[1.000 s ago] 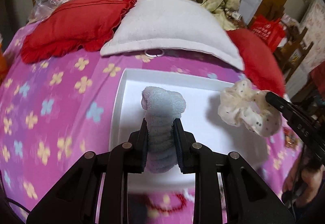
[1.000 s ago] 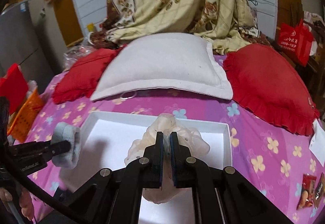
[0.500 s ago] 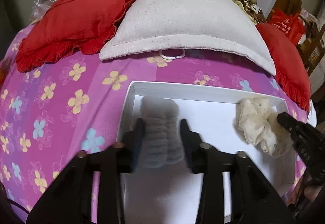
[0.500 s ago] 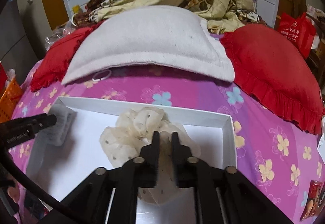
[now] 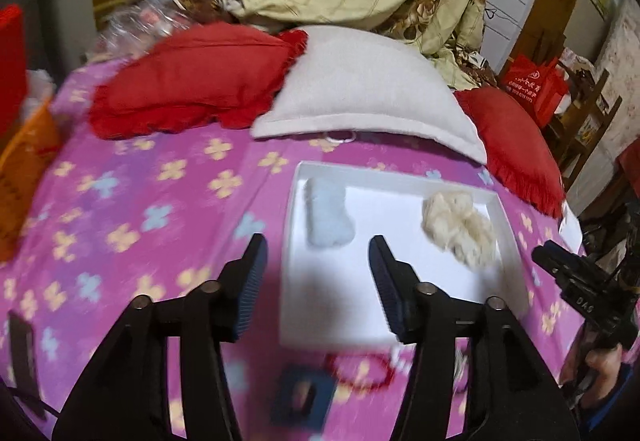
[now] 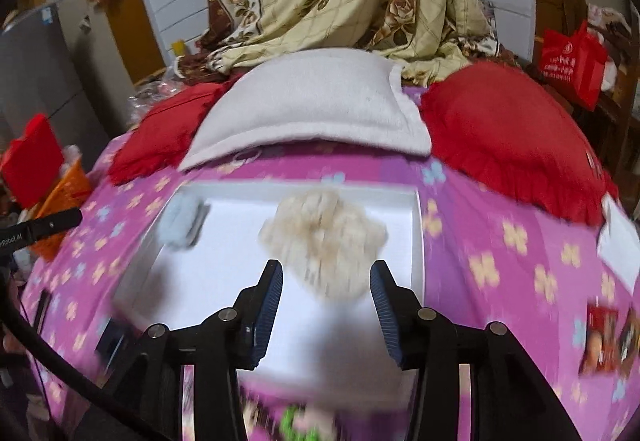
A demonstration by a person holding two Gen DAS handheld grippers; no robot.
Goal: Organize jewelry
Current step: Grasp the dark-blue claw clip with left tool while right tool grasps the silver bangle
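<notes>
**Both scrunchies released into the tray**

The left gripper and right gripper are now gaping wide and pulling back, having let go half a second ago. The blue scrunchie and cream scrunchie are lying apart inside the white tray on the bed. Judging by this, a red bracelet near the tray is waiting next.

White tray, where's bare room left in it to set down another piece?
In the white tray, the open floor lies between the blue scrunchie at its left wall and the cream scrunchie toward the right, plus the whole near half. The far corners are crowded.
</notes>
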